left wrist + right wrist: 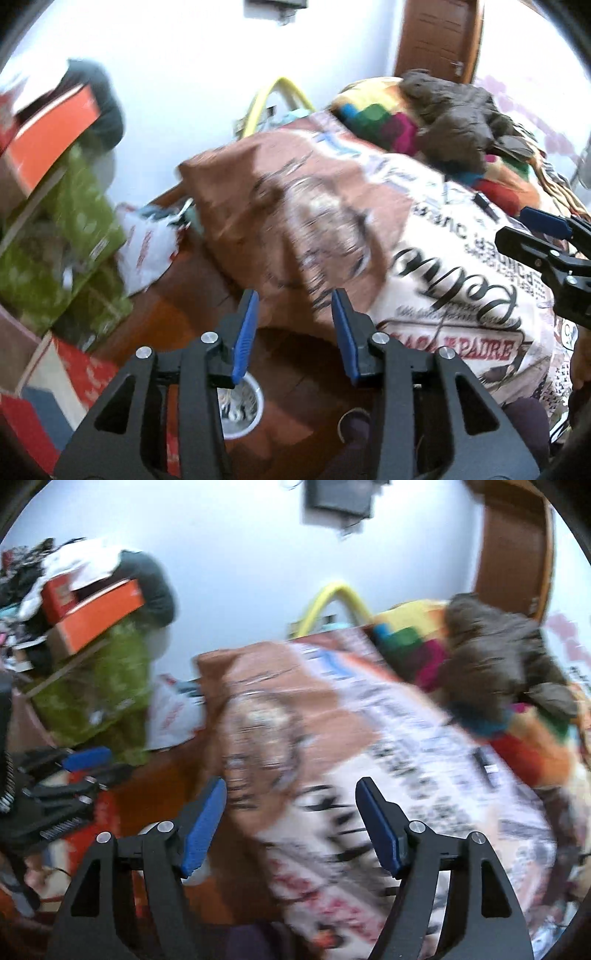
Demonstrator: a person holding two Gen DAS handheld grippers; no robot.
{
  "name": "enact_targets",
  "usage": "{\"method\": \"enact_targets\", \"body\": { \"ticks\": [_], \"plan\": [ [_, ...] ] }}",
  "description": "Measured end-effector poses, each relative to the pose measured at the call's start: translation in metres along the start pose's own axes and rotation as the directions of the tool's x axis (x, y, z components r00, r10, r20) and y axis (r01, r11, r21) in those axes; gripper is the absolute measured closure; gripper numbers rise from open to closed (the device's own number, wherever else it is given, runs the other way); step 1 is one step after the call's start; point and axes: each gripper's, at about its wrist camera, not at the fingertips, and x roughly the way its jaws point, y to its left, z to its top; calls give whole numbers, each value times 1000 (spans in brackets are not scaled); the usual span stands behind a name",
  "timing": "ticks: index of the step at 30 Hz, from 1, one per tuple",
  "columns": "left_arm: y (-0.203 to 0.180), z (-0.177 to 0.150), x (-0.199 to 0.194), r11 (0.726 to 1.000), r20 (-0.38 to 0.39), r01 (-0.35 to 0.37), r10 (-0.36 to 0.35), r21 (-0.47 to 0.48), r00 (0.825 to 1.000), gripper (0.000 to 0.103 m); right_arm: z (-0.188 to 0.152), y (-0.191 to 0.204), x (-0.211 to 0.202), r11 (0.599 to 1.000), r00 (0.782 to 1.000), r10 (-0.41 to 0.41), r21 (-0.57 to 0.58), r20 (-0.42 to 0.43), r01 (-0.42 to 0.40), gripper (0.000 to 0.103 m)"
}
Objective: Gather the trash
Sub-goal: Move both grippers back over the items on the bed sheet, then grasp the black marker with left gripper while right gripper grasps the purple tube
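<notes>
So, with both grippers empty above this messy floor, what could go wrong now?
1. Both views are blurred, so aiming at small trash such as the white plastic bag may fail.
2. The left gripper and right gripper are open and near each other; they might collide.
3. The white cup sits on the floor right below the left gripper and could be knocked over.
</notes>
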Motion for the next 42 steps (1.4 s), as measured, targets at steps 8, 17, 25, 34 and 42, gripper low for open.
{"method": "enact_targets", "body": {
  "ticks": [8,17,25,34,42],
  "plan": [
    [-92,55,26,984,27,116,-121,137,992,58,-9,-103,-1,980,986,-163,111,-14,164,34],
    [-172,99,88,955,-10,217,-219,202,976,54,-34,-215,28,923,970,-216,302,-111,240,34],
    [-223,121,167,936,-119,274,-253,222,960,54,-34,-275,80,907,975,-154,370,-157,203,34],
    [-264,132,231,903,-178,318,-275,291,945,54,-21,-270,152,959,967,-137,216,-213,184,34],
    [-288,145,277,891,-188,319,-270,323,944,58,-19,-276,187,953,964,-127,239,-233,183,49]
  ]
}}
